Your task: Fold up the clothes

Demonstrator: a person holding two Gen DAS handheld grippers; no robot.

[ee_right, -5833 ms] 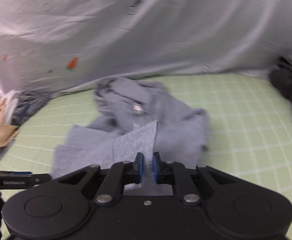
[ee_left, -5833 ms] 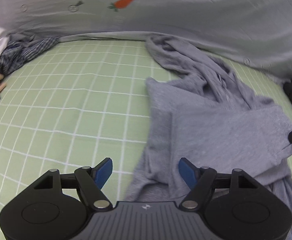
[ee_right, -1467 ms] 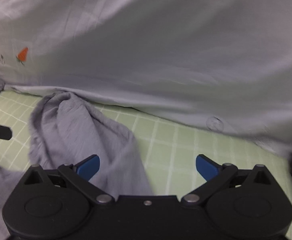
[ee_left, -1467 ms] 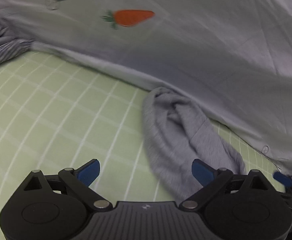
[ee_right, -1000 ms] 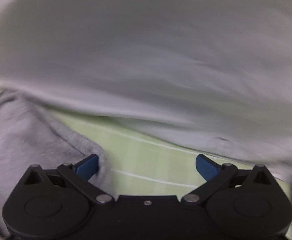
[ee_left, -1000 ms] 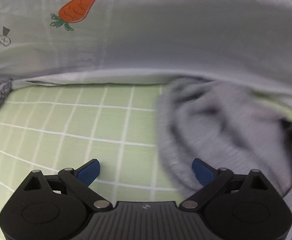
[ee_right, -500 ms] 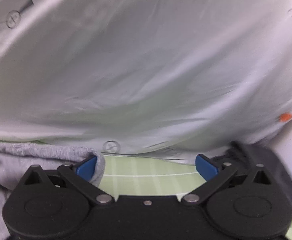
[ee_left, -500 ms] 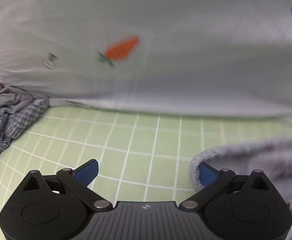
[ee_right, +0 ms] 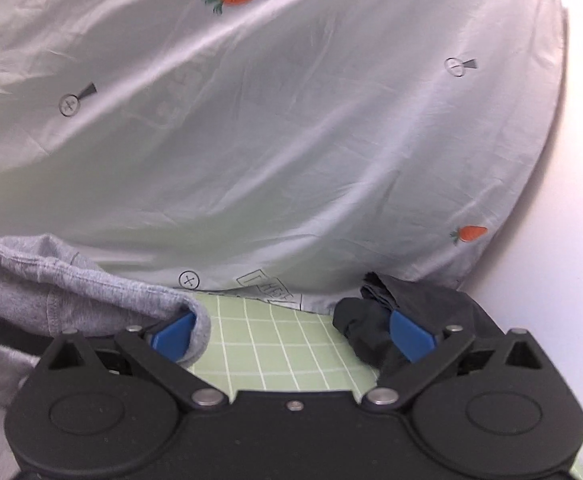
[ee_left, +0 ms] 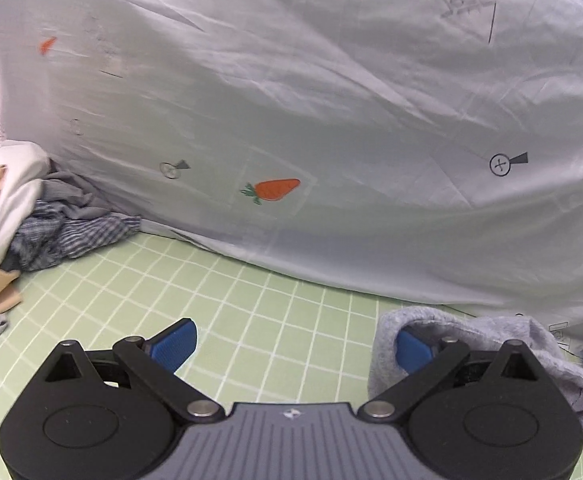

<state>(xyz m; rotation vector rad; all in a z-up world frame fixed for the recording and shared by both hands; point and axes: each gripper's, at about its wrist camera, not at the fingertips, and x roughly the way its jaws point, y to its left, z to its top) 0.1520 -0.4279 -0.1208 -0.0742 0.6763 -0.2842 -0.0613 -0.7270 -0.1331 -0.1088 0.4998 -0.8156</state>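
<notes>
Left wrist view: your left gripper [ee_left: 293, 342] and right gripper [ee_right: 291, 330] jaws are spread, grey garment [ee_left: 491, 344] at 3 o'clock still bunched, unfolded.

We saw the grey garment [ee_left: 503, 344] as soft heathered knit, rumpled and partly lifted off the green checked sheet [ee_left: 251, 308]. In the left wrist view its rolled edge draped over the near right corner. In the right wrist view it [ee_right: 71, 292] lay bunched at the near left, a stitched hem running along its upper fold.
</notes>
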